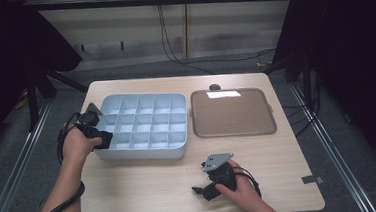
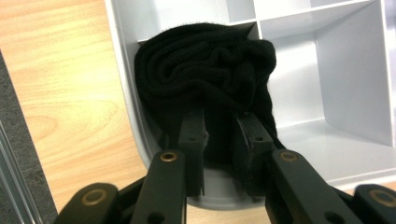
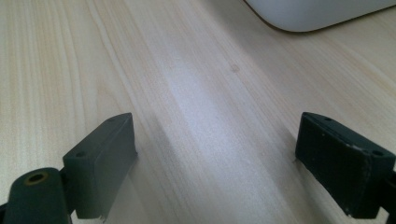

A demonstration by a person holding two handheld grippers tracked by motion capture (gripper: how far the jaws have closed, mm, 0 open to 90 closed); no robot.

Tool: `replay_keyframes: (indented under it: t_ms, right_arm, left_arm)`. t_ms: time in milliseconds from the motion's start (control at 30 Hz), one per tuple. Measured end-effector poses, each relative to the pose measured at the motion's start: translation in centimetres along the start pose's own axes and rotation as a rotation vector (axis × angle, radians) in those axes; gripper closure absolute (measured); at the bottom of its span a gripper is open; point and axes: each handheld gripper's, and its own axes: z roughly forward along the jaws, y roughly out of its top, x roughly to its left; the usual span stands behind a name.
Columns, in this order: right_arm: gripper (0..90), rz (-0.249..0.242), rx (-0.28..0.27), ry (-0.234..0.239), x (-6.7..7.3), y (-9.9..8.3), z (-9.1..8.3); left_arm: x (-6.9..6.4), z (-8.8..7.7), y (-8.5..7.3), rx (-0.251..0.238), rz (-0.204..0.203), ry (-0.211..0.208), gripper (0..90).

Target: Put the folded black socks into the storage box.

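Black cloth (image 2: 205,70) between slightly parted jaws

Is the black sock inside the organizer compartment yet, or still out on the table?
In: the rolled black sock sits in a corner compartment of the grey organizer tray.

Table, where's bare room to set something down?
Bare wood lies in front of the divided tray, left of the right gripper. The flat tray sits bare. Crowded: the divided tray's corner cell, with the black cloth and left gripper.

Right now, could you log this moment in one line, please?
left claw: straddling black sock in organizer corner | right claw: open, idle
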Motion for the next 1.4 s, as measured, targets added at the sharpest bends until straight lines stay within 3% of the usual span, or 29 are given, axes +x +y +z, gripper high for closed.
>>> replay_keyframes:
  t_ms: [400, 933, 1400]
  right_arm:
    - [11.6, 0.000, 0.000, 0.000, 0.0, 0.0, 0.0]
    - [11.6, 0.005, 0.001, -0.002, 0.1, 0.0, -0.1]
    - [11.5, 0.002, 0.001, -0.001, 0.1, -0.1, -0.1]
  left_arm:
    - [0.0, -1.3, 0.4, -0.027, 0.002, 0.007, 70.5]
    - [-0.7, -2.4, 0.8, -0.057, -0.003, -0.022, 49.3]
    - [-1.2, -3.3, 0.3, -0.093, 0.018, -0.047, 41.1]
